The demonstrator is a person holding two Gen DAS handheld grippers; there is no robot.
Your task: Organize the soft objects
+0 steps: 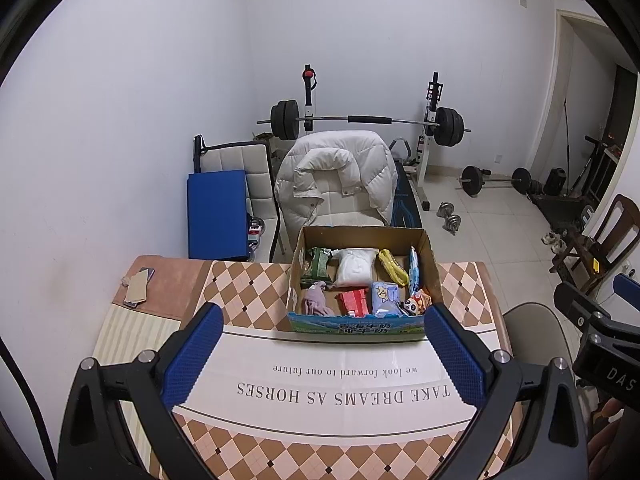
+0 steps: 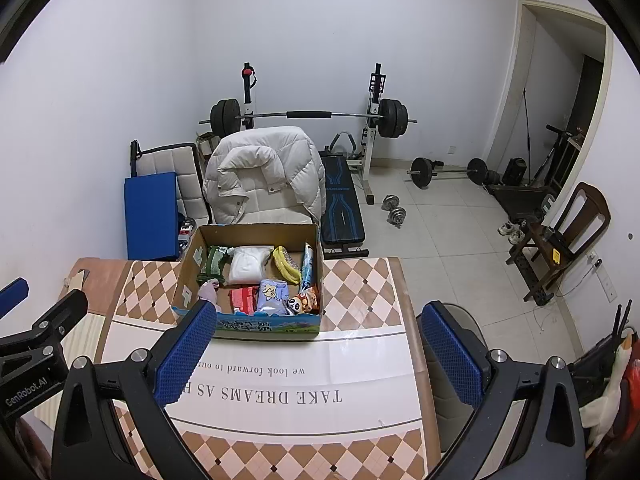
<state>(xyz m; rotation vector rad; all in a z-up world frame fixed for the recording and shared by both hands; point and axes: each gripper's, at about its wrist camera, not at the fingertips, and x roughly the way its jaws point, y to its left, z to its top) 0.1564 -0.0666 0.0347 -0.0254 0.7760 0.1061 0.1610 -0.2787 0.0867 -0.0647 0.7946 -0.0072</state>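
An open cardboard box [image 1: 434, 268] [image 2: 188, 268] stands at the far side of the table. Inside lie a green packet [image 1: 320, 262], a white bundle [image 1: 356, 266] [image 2: 250, 264], a yellow item [image 1: 392, 266] [image 2: 286, 265], a pink cloth [image 1: 318, 300], a red pack [image 1: 354, 300] [image 2: 243, 298], a blue tissue pack [image 1: 385, 298] [image 2: 272, 296] and a panda snack bag [image 1: 416, 302] [image 2: 302, 302]. My left gripper [image 1: 324, 354] hovers open, empty, in front of the box. My right gripper [image 2: 316, 354] is open and empty too, nearer the table's right edge.
The table [image 1: 256, 292] has a checked cloth with a printed white band. A phone and small pad [image 1: 138, 286] lie at its far left. Behind stand a chair with a white down jacket [image 1: 336, 176], a blue mat [image 1: 216, 212], a weight bench and barbells [image 2: 448, 172]. A wooden chair [image 2: 560, 236] stands right.
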